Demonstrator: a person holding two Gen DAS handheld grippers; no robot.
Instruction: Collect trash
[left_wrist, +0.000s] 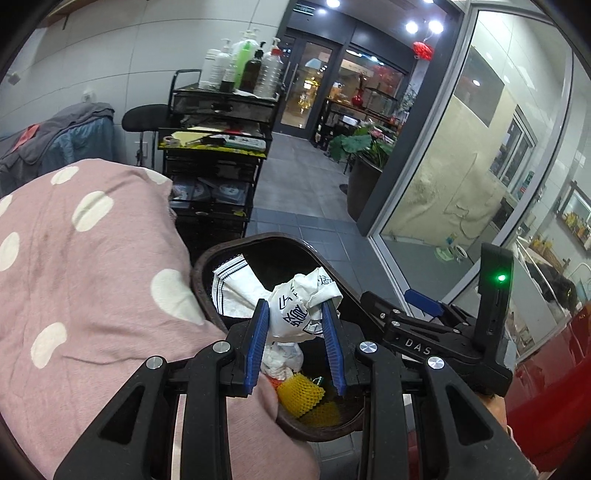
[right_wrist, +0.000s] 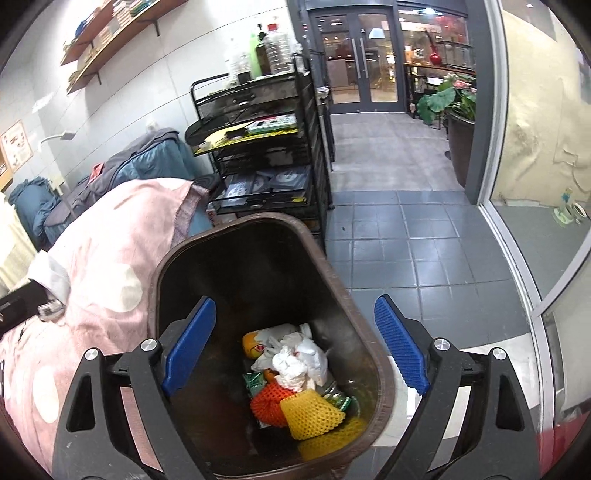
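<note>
My left gripper (left_wrist: 295, 310) is shut on a crumpled white paper bag (left_wrist: 301, 306) with dark print and holds it above the open brown trash bin (left_wrist: 201, 277). The right gripper's body (left_wrist: 436, 332) shows beside the bin's right rim. In the right wrist view my right gripper (right_wrist: 295, 321) is open and empty over the same bin (right_wrist: 369, 317). Inside lie yellow foam net (right_wrist: 310, 415), orange foam net (right_wrist: 267, 404), crumpled white tissue (right_wrist: 295, 363) and wrappers.
A pink blanket with white dots (left_wrist: 85, 266) lies left of the bin, also in the right wrist view (right_wrist: 110, 258). A black rack cart with bottles (left_wrist: 218, 147) stands behind. Grey tiled floor (right_wrist: 424, 258), a glass wall (left_wrist: 480, 166) and a potted plant (right_wrist: 458, 122) are on the right.
</note>
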